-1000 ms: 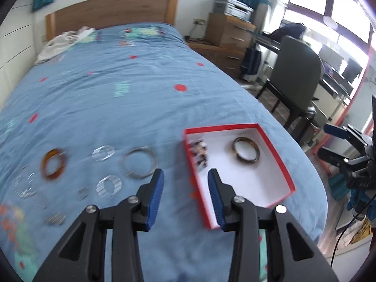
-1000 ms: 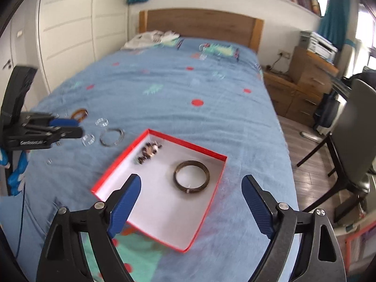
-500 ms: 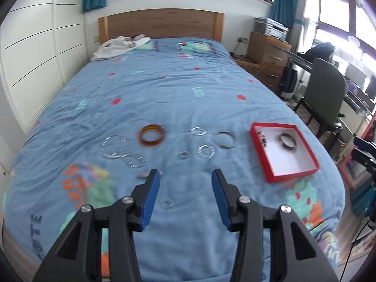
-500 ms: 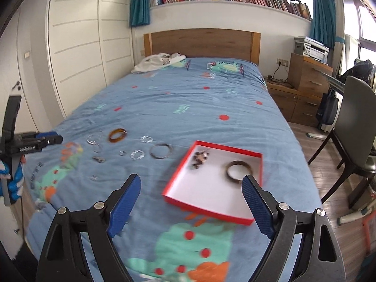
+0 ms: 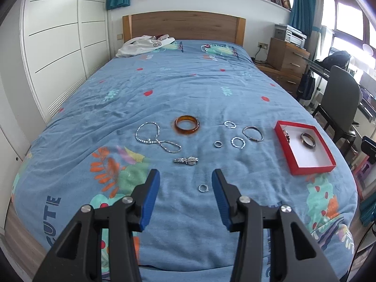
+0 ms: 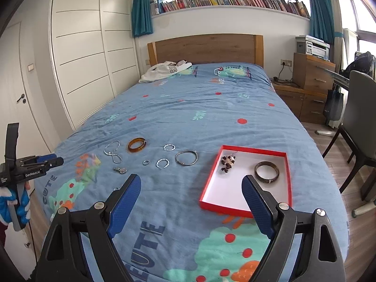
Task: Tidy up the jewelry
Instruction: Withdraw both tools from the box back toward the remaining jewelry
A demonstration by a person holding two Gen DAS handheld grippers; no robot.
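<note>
Your left tool is half-open and empty, your right tool wide and empty; the small silver ring waits between the left fingers, the red cardboard tray at two o'clock to collect it.

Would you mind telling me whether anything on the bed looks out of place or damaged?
Nothing looks damaged. Most jewelry still lies loose on the blue bedspread, outside the red box; one small ring sits apart, nearest the left gripper.

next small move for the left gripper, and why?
Probably ease the left gripper forward and down onto the small silver ring. Its jaws are open and empty, the ring lies nearest them on the bedspread, outside the red box.
</note>
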